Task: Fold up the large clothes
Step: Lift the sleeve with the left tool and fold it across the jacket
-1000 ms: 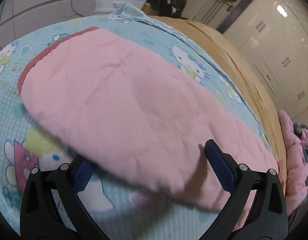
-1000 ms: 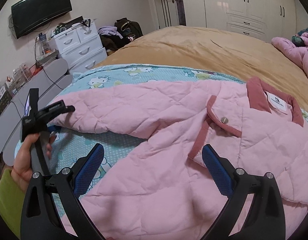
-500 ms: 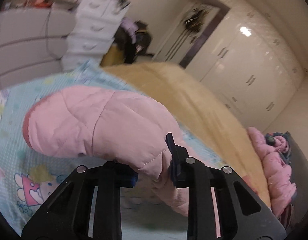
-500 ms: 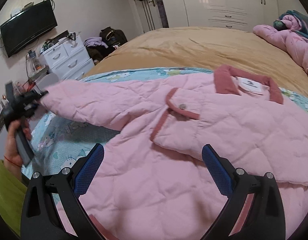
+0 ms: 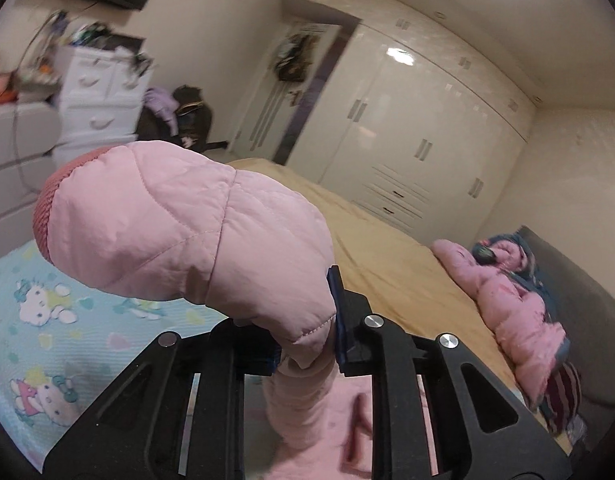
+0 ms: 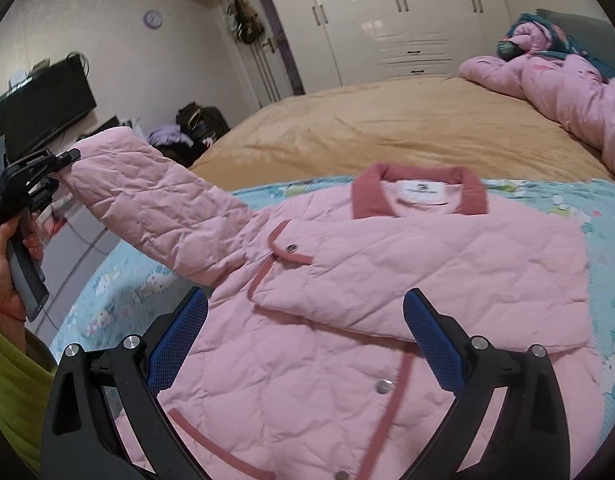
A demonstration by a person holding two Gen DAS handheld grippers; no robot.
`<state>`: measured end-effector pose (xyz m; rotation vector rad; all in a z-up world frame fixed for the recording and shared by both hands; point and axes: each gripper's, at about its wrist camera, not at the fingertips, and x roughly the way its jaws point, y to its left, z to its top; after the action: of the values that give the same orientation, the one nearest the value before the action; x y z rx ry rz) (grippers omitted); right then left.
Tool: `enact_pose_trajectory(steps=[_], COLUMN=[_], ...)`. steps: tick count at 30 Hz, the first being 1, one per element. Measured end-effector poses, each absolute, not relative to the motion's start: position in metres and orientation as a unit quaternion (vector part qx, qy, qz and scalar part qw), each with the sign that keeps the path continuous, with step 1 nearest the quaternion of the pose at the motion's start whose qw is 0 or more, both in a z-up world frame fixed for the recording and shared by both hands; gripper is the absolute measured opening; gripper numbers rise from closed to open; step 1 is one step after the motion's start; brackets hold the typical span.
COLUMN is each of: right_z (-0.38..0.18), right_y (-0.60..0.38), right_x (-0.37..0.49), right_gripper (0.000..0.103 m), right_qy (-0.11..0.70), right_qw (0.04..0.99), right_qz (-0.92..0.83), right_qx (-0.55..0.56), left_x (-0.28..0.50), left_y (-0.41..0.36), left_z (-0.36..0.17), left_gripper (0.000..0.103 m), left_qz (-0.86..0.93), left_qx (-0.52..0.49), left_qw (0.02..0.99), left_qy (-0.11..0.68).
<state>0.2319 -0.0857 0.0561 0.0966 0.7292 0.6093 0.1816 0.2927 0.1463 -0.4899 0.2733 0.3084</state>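
**Desk:** Now, what is the left hand-held gripper (image 5: 307,332) doing with that sleeve (image 6: 155,204)?

**Photographer:** Its jaws are closing tight on the quilted fabric near the cuff (image 5: 47,204), so the sleeve hangs in the air ahead of it, clear of the cartoon-print sheet (image 5: 47,320). I judge it is lifted to swing across the body.

**Desk:** And the jacket (image 6: 347,320) itself?

**Photographer:** Spread flat on the bed (image 6: 387,132), collar (image 6: 419,184) at the far side, directly ahead of and beneath the right hand-held gripper (image 6: 307,340). The other sleeve already lies folded over the chest.

**Desk:** The right one, then?

**Photographer:** Wide and empty, poised above the front placket, probably to steady the cloth.
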Motion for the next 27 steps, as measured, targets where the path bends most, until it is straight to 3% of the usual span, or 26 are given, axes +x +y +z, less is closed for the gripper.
enact_pose_trajectory(steps=[13, 27], right_z=[0.055, 0.038], right_y=[-0.179, -0.237], right_x=[0.226, 0.233], right_gripper=[0.098, 0.098], right_qy=[0.34, 0.344], right_qw=[0.899, 0.898], right_qz=[0.253, 0.218], right_qx=[0.108, 0.166], left_x=[0.229, 0.26], left_y=[0.172, 0.075], left_z=[0.159, 0.12], left_gripper=[0.012, 0.012], left_qz=[0.083, 0.013], left_qx=[-0.166, -0.103], left_qw=[0.969, 0.971], left_qy=[0.163, 0.217])
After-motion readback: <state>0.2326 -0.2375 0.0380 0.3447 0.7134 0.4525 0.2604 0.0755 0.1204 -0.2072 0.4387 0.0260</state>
